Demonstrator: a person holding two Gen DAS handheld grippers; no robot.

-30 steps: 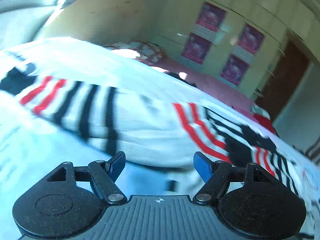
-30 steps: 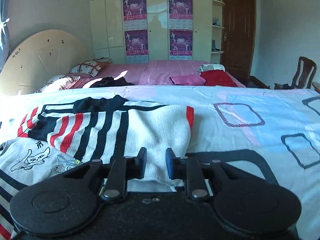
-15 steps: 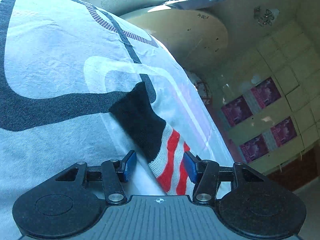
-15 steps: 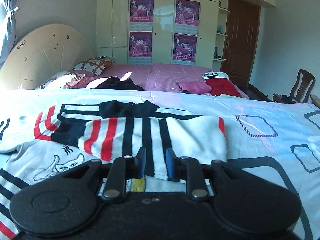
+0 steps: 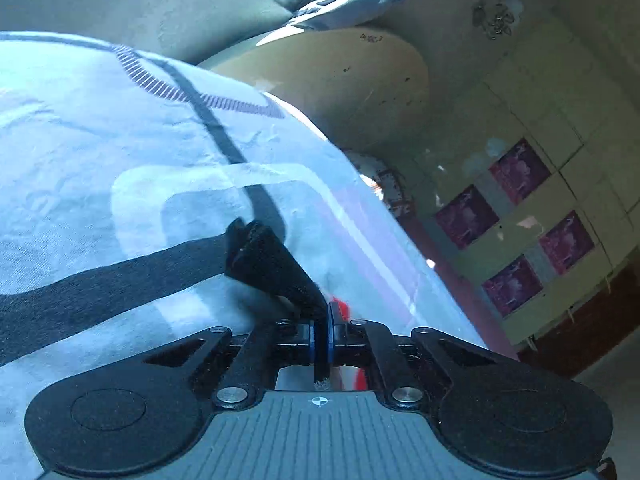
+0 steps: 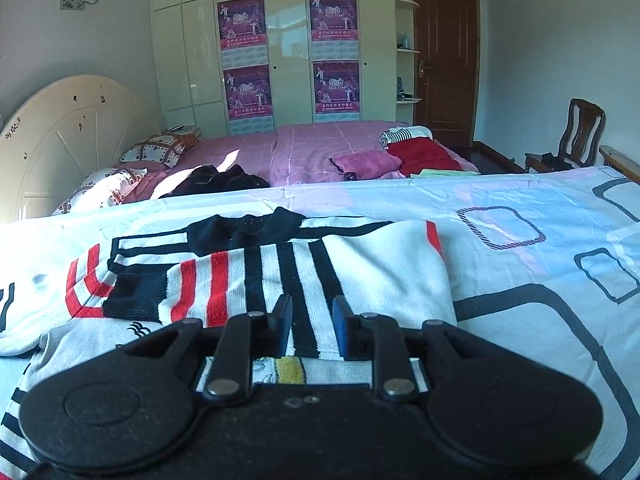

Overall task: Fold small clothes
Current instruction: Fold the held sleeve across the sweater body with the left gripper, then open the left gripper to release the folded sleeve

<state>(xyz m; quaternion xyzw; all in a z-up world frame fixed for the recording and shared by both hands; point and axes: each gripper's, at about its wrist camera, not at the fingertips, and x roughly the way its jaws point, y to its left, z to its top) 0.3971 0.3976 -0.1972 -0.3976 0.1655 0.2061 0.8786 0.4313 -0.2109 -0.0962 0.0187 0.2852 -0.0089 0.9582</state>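
Note:
A white knit sweater with black and red stripes [image 6: 336, 276] lies on the bed sheet, one sleeve folded across its body. My left gripper [image 5: 320, 340] is shut on the sweater's black sleeve cuff [image 5: 272, 268], which sticks up from between the fingers. My right gripper [image 6: 310, 330] hovers over the sweater's near hem, its jaws a little apart with nothing between them. A white garment with a cat drawing [image 6: 92, 344] lies under the sweater at the left.
The sheet [image 6: 540, 280] is pale blue with dark rounded-square outlines. Behind it a pink bed [image 6: 312, 148] carries pillows and loose clothes. A cream headboard [image 6: 60, 140], wardrobe with posters [image 6: 288, 52], brown door and a wooden chair [image 6: 576, 140] stand beyond.
My left gripper swung from the sweater body to the sleeve end and closed on the black cuff. My right gripper drifted slightly closer to the hem, still open.

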